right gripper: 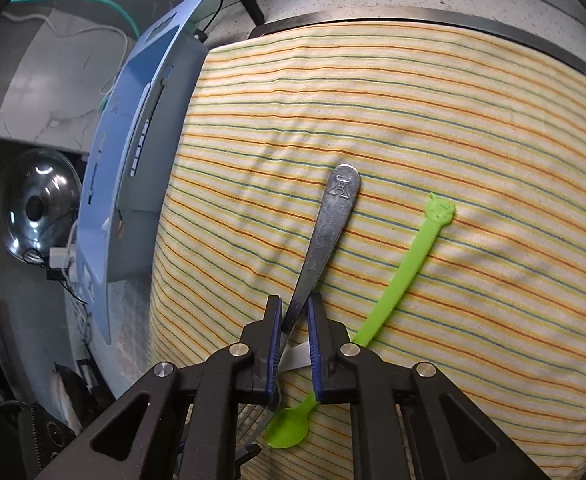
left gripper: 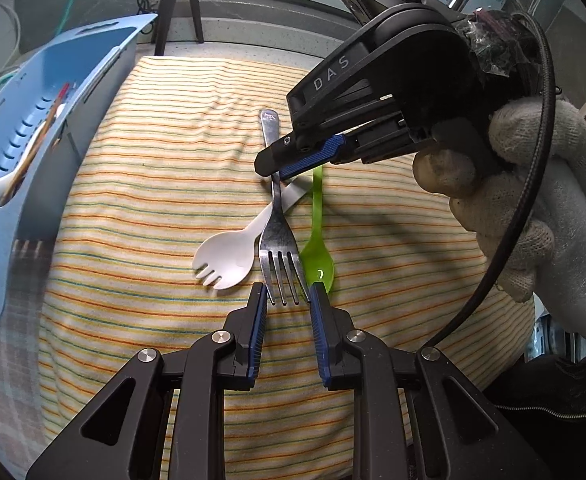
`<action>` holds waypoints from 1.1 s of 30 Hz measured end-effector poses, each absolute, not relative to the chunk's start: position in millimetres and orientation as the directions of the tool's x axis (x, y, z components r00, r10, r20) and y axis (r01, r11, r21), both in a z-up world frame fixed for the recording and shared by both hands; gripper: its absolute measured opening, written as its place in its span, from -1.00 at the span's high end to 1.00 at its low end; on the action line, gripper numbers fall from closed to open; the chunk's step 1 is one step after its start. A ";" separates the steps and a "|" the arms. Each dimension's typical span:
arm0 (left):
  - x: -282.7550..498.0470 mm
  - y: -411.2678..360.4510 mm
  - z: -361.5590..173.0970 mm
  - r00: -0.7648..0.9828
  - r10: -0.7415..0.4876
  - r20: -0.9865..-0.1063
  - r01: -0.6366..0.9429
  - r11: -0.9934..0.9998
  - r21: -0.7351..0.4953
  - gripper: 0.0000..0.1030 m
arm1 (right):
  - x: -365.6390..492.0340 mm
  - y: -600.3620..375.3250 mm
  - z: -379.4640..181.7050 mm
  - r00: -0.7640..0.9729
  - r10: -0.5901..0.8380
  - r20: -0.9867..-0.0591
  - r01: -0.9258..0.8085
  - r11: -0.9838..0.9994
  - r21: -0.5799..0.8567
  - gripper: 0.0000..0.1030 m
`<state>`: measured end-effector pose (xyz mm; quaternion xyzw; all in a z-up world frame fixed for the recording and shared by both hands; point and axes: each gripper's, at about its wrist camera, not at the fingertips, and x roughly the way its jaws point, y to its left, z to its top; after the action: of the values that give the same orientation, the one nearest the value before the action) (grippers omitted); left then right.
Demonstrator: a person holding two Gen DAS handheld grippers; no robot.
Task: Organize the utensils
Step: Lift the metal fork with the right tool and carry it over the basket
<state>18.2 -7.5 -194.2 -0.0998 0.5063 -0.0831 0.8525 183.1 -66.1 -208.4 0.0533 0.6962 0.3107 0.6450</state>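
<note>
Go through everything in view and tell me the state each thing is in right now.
Metal fork: lying across the spork.
White spork: flat, under fork.
Green spoon: flat on cloth.
Blue basket: holding utensils.
Left gripper: open at fork tines.
Right gripper: open, straddling fork handle.

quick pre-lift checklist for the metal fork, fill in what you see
1. Right claw around the metal fork handle: ok.
2. Firmly clamped on it: cannot tell; fingers look slightly apart in the right wrist view.
3. Left claw open at the tines, not gripping: ok.
4. Fork free of others: not ok; it crosses the white spork.
5. Green spoon close beside the fork: not ok.
6. Blue organizer has room: cannot tell.
</note>
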 end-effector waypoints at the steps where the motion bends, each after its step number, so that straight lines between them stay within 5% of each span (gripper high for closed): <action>1: 16.1 -7.2 -193.5 0.475 -0.242 -0.846 0.041 0.966 -0.254 0.61 | 182.3 -66.3 -207.9 -0.159 0.477 -0.864 -0.328 0.800 0.502 0.78; 33: 7.5 113.2 -127.2 0.595 -0.133 -0.792 -0.037 0.981 -0.192 0.61 | 196.5 70.5 -126.1 -0.110 0.636 -0.764 -0.395 0.677 0.620 0.85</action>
<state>7.5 113.2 -127.2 -0.0942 0.4490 -0.0270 0.8881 196.5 70.5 -126.1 0.0946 0.6345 0.3904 0.6603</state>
